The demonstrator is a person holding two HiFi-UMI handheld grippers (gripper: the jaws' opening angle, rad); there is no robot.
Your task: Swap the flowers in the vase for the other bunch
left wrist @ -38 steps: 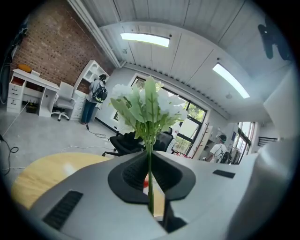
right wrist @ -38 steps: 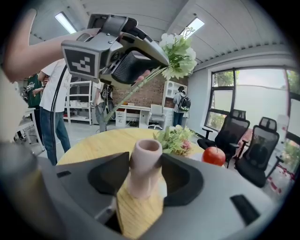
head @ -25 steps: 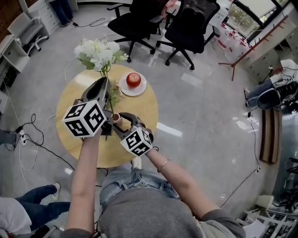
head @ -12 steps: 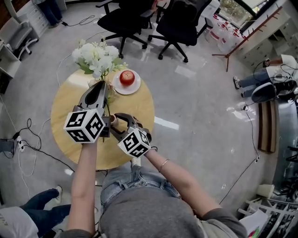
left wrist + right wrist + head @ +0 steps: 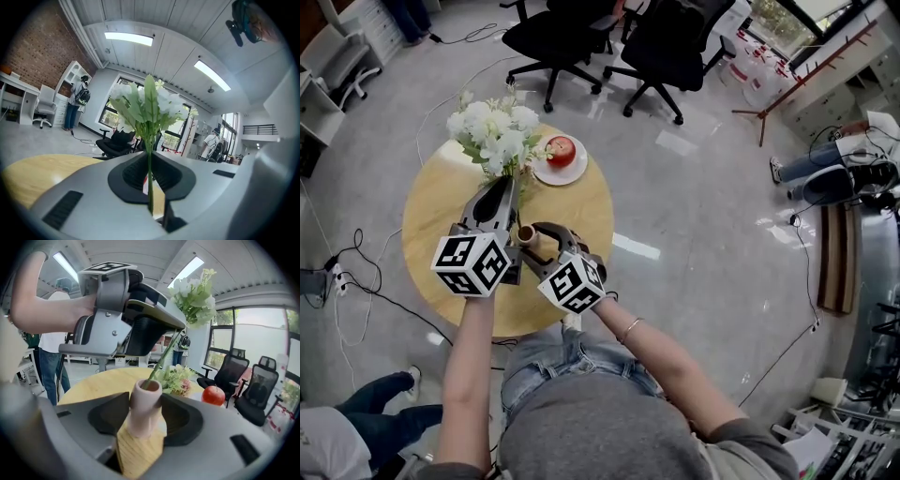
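1. On the round wooden table [image 5: 431, 216], near the person's edge, stands the vase [image 5: 143, 399]. The right gripper [image 5: 144, 420] has its jaws spread wide around the body, pads against both sides. This is likely to brace it so it won't tip while a stem goes in.
2. The left gripper [image 5: 151, 194] is pressed nearly together, pinching the thin green stem [image 5: 150, 173] of the white bunch [image 5: 150, 105]. It grips low on the stem, with the blooms well clear above, so the mouth stays visible.
3. The stem slants down from the left jaws, and its tip appears just inside the vase mouth, not yet seated deep.
4. Vase: small, pale pink, matte, narrow neck, upright. It looks light and easy to knock over.
5. White bunch: full white blossoms with pale green leaves and a single slim stalk. It is top-heavy and looks artificial, but that can't be confirmed.
6. The other bunch [image 5: 178, 378], greenish, lies flat on the table beyond the vase, beside the apple [image 5: 562, 149] on its white plate [image 5: 567, 176].
7. Judgement: the swap is over halfway, and insertion is the step in hand.
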